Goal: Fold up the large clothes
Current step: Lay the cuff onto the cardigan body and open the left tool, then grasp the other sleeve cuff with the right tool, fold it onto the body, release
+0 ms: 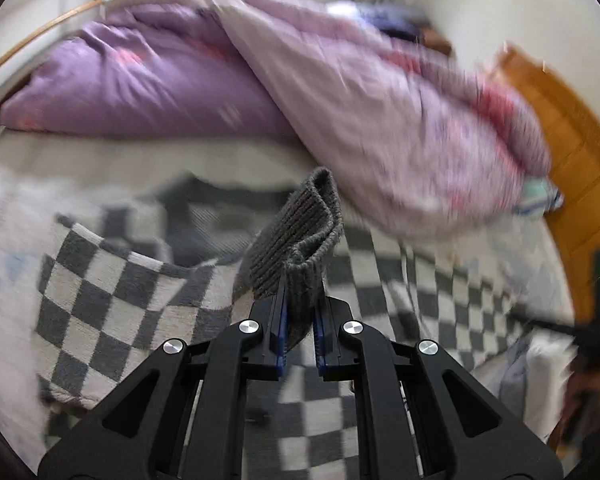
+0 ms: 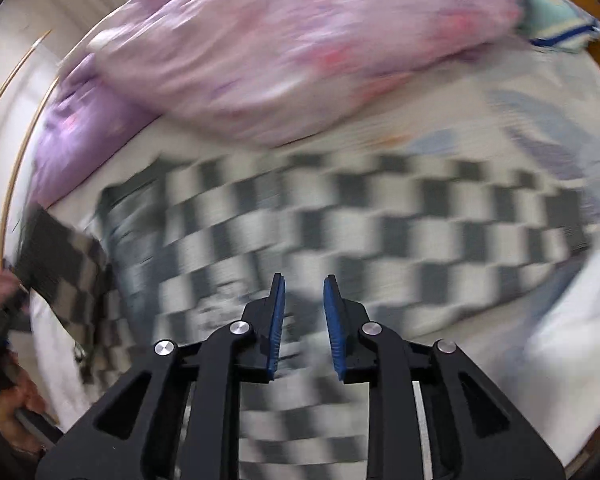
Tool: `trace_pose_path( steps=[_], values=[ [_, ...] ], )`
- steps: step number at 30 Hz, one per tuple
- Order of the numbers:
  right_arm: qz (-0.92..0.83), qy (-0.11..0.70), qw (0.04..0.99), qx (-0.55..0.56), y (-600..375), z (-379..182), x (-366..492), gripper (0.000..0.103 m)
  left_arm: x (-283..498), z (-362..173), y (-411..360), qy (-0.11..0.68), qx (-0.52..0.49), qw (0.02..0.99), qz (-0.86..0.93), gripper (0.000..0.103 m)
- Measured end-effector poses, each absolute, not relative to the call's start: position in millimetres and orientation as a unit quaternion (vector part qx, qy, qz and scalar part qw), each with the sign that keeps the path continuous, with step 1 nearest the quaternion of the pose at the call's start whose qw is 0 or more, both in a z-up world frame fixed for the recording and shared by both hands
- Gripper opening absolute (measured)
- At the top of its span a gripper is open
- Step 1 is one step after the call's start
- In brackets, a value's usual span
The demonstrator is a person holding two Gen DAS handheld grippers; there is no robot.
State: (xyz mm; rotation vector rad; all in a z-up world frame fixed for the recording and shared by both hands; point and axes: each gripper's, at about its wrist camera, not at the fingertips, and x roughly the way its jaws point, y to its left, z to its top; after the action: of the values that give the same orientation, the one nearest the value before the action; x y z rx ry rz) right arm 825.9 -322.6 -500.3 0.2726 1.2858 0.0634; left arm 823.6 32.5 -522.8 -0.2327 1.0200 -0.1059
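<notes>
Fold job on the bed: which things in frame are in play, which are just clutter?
In play:
- checkered sweater, spread on the bed
- its grey ribbed hem, pinched in the left gripper
- right gripper, open, nothing between the jaws

Lying about:
- purple duvet
- pink floral quilt
- striped cloth
- wooden headboard
</notes>
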Motion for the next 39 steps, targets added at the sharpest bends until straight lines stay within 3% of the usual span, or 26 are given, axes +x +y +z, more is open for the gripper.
trace_pose_path(
  steps=[7, 10, 14, 17, 18, 22, 26, 35, 37, 39],
  values=[
    [-0.120, 0.613, 0.752, 0.211, -476.5, -530.7, 834.6, 0.052, 834.4, -607.7, -39.1, 0.572, -0.057, 0.817, -0.048, 0.014],
    [-0.169, 0.623, 0.720, 0.254, -512.0, -553.5, 822.5, 0.055, 830.6, -621.2, -50.8, 0.583, -0.044, 0.810, -0.044, 0.015],
    [-0.200, 0.637, 0.699, 0.255, -527.1, -571.1, 829.1, 0.055, 828.4, -629.2, -60.1, 0.598, -0.063, 0.797, -0.058, 0.030],
    [-0.224, 0.670, 0.648, 0.284, -538.9, -592.3, 838.5, 0.055, 824.8, -627.0, -73.2, 0.605, -0.077, 0.788, -0.085, 0.055],
    [-0.242, 0.669, 0.627, 0.317, -550.1, -599.8, 837.2, 0.055, 822.2, -621.9, -78.5, 0.599, -0.075, 0.791, -0.095, 0.056],
    [-0.285, 0.673, 0.578, 0.363, -575.4, -620.2, 832.4, 0.051, 813.4, -605.6, -85.2, 0.582, -0.069, 0.804, -0.100, 0.065],
    [-0.305, 0.673, 0.555, 0.381, -587.4, -640.0, 825.6, 0.048, 810.6, -599.9, -75.2, 0.578, -0.078, 0.809, -0.079, 0.065],
    [-0.298, 0.638, 0.607, 0.368, -575.5, -654.7, 810.7, 0.048, 808.9, -609.2, -33.9, 0.599, -0.081, 0.797, 0.004, 0.072],
    [-0.288, 0.610, 0.637, 0.374, -569.7, -645.7, 802.3, 0.039, 808.3, -628.0, -26.1, 0.638, -0.075, 0.766, 0.019, 0.072],
    [-0.275, 0.581, 0.662, 0.385, -566.2, -635.2, 792.8, 0.016, 806.5, -643.7, -18.1, 0.657, -0.086, 0.749, 0.017, 0.072]
  ],
)
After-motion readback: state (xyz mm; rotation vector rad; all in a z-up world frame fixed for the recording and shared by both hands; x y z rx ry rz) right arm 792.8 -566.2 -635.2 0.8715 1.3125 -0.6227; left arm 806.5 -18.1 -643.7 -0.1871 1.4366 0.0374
